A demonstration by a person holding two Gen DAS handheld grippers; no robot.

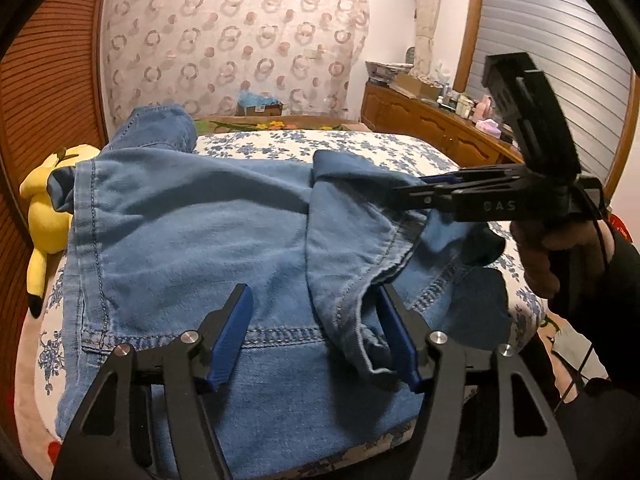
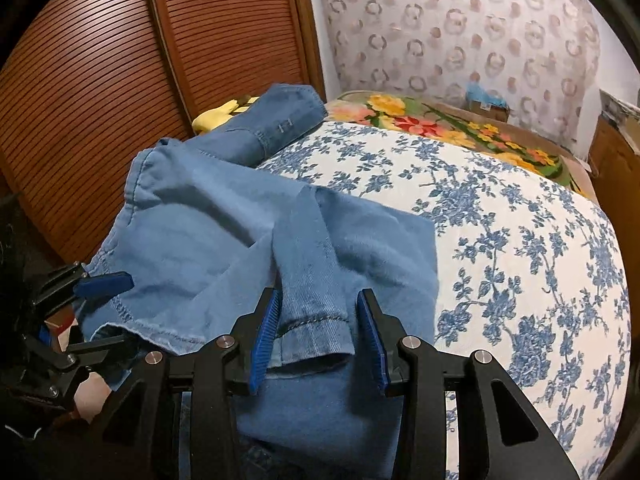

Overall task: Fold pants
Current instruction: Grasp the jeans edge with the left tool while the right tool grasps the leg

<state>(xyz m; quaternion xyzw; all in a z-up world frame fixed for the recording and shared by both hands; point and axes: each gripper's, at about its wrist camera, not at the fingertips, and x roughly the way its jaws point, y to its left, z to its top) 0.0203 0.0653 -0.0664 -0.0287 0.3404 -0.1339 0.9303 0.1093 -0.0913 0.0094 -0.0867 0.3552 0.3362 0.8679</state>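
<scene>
Light blue denim pants [image 1: 192, 232] lie partly folded on a bed with a blue-flowered white cover [image 1: 340, 144]. A leg end is folded back over the pants [image 1: 352, 240]. My left gripper [image 1: 316, 300] is open, its jaws either side of that folded flap's hem, above the fabric. My right gripper [image 2: 320, 312] is open, with the leg's hem cuff [image 2: 316, 328] lying between its blue pads. In the left wrist view the right gripper [image 1: 416, 188] reaches in from the right over the flap's far corner. In the right wrist view the left gripper [image 2: 100, 304] shows at the left edge of the pants.
A yellow plush toy [image 1: 44, 208] lies at the bed's left edge beside a wooden slatted door [image 2: 120, 80]. A flowered blanket [image 2: 440, 124] lies at the bed's far end. A wooden dresser [image 1: 432, 120] with clutter stands to the right. A patterned curtain [image 1: 232, 40] hangs behind.
</scene>
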